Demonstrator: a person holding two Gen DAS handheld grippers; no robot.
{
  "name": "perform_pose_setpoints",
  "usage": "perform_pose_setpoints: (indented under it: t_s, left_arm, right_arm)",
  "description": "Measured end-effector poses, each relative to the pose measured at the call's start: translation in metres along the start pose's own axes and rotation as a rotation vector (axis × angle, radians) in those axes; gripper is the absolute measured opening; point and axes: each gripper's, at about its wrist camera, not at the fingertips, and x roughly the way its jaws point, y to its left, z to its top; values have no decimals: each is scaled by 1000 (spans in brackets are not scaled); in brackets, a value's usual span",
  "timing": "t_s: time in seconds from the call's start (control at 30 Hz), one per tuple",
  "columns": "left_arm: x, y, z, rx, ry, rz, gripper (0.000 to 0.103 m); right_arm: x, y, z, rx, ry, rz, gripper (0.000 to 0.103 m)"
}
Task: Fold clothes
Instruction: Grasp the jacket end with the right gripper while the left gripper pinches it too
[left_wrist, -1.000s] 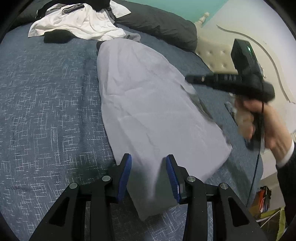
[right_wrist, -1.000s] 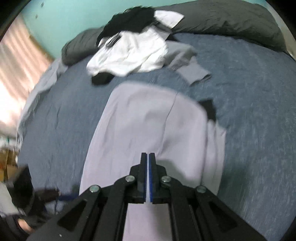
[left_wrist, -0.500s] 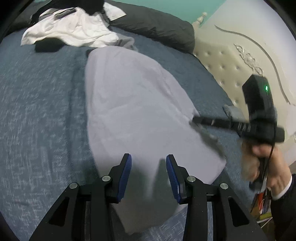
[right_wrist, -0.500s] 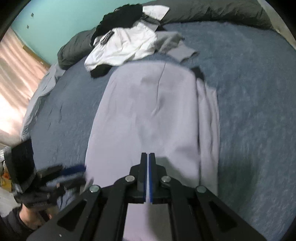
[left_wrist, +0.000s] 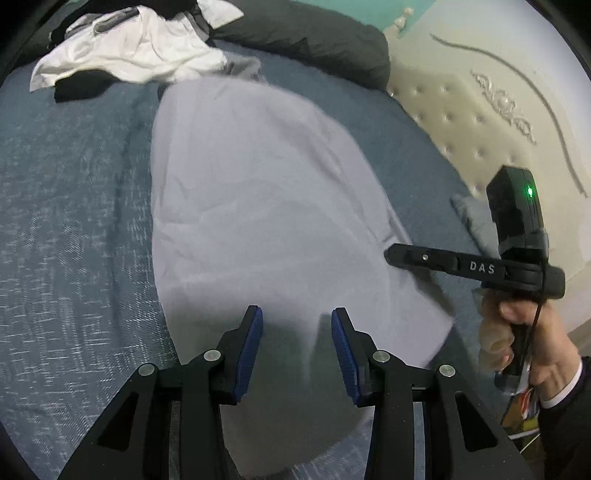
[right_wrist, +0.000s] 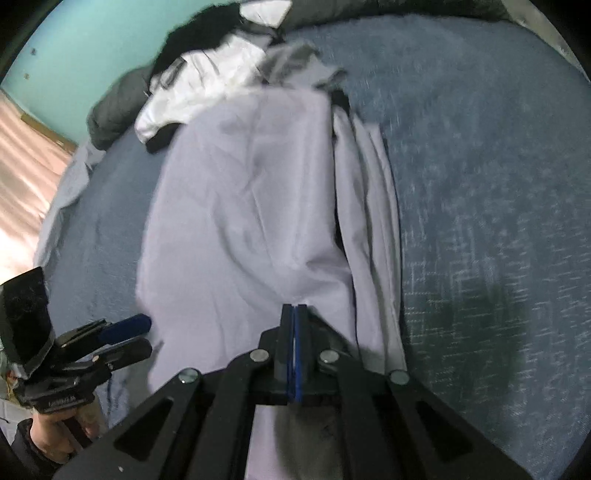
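Observation:
A pale lilac garment (left_wrist: 258, 206) lies spread lengthwise on the blue bedspread (left_wrist: 66, 229). My left gripper (left_wrist: 296, 328) hovers over its near end, its blue pads apart and nothing between them. In the right wrist view the same left gripper (right_wrist: 146, 334) shows at the lower left, held by a hand. My right gripper (right_wrist: 294, 314) is shut at the garment's (right_wrist: 236, 192) right side, and creases in the cloth run into its tip. In the left wrist view the right gripper (left_wrist: 389, 254) reaches in from the right, at the garment's edge. A narrow folded strip (right_wrist: 373, 206) lies along that edge.
A heap of white and black clothes (left_wrist: 129, 51) sits at the far end of the bed, with a dark grey pillow (left_wrist: 314, 40) behind it. A beige tufted headboard (left_wrist: 461, 122) borders the right side. Bare bedspread (right_wrist: 480, 184) extends to the right of the garment.
The right gripper has come down and nearer along the garment's right edge, and the cloth there now bunches into a ridge. The left gripper has drifted over the near end, still open.

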Motion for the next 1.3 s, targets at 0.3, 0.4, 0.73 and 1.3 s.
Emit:
perform_pose_setpoints:
  t_s: [0.3, 0.4, 0.73, 1.3]
  left_arm:
    - [18, 3, -9, -40, 43, 0, 42]
    - [0, 3, -12, -32, 39, 20, 42]
    - [-27, 52, -39, -183, 76, -11, 54]
    - [6, 55, -64, -280, 116, -140, 66]
  right_arm:
    - [0, -10, -13, -1, 53, -19, 0]
    - [-15, -6, -11, 7, 25, -22, 0]
    - [-32, -15, -16, -9, 105, -43, 0]
    - [-9, -29, -26, 68, 228, 26, 78]
